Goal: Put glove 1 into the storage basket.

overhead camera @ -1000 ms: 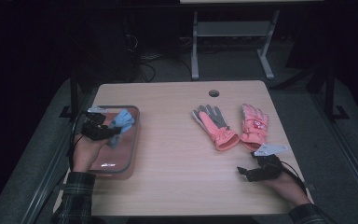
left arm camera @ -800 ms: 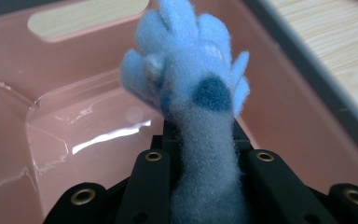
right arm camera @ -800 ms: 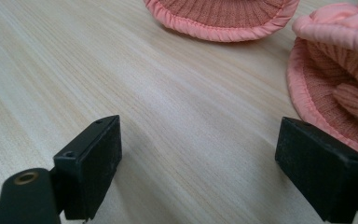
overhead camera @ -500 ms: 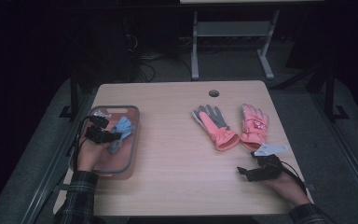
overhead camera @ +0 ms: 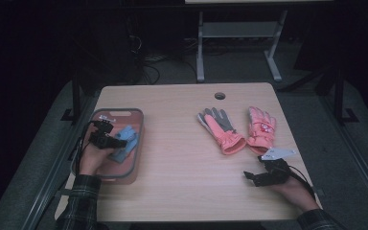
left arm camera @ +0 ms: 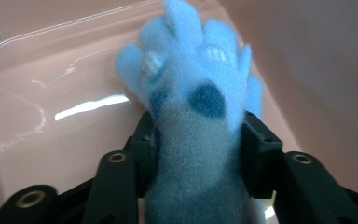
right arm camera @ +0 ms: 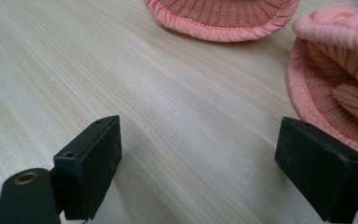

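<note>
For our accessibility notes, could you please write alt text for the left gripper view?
A fuzzy blue glove is clamped between the black jaws of the left hand-held gripper, fingers pointing away, inside a glossy pink tray.

no readable text, labels or numbers

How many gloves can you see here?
3: a blue glove held by the left gripper over the pink tray, and two pink gloves side by side on the table; more may be hidden.
</note>
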Demonstrator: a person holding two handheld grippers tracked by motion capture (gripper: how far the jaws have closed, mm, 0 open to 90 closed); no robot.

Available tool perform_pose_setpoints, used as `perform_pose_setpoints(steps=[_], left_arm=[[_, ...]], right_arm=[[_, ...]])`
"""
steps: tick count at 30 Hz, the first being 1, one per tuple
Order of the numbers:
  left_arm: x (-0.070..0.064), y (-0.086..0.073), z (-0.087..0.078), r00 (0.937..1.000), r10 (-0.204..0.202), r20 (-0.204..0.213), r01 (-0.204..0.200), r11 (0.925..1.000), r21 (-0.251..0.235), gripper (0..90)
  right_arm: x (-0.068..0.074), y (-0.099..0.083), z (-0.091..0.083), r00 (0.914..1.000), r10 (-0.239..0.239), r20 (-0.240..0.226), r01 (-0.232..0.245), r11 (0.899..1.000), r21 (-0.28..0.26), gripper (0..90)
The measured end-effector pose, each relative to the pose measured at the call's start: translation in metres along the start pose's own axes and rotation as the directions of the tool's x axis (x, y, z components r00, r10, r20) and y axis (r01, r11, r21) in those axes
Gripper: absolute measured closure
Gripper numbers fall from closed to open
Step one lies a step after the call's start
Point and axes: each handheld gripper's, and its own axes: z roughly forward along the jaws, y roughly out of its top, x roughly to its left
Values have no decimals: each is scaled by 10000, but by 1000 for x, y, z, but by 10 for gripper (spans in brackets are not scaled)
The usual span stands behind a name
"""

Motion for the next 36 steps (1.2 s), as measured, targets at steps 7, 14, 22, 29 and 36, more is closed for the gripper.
perform_pose_setpoints(steps=[7, 14, 22, 29, 36], left_arm=[[-3, -1, 0, 9989, 200, 421, -200, 9998, -16, 475], [-4, -1, 2, 9987, 210, 470, -211, 9998, 5, 301], [-7, 4, -17, 9989, 177, 439, -142, 9968, -788, 171], [-29, 14, -37, 9920, 814, 961, -665, 9866, -1487, 154], [-59, 21, -42, 9770, 1511, 1502, -1202, 9730, -1969, 150]], right_arm=[[0, 0, 0, 10000, -9, -1, 9, 10000, 3, 140], [0, 0, 0, 10000, -8, 2, 8, 10000, 3, 140], [0, 0, 0, 10000, -8, -10, 8, 10000, 4, 140], [0, 0, 0, 10000, -11, -2, 11, 10000, 7, 139], [0, 0, 0, 10000, -15, 0, 15, 10000, 7, 139]])
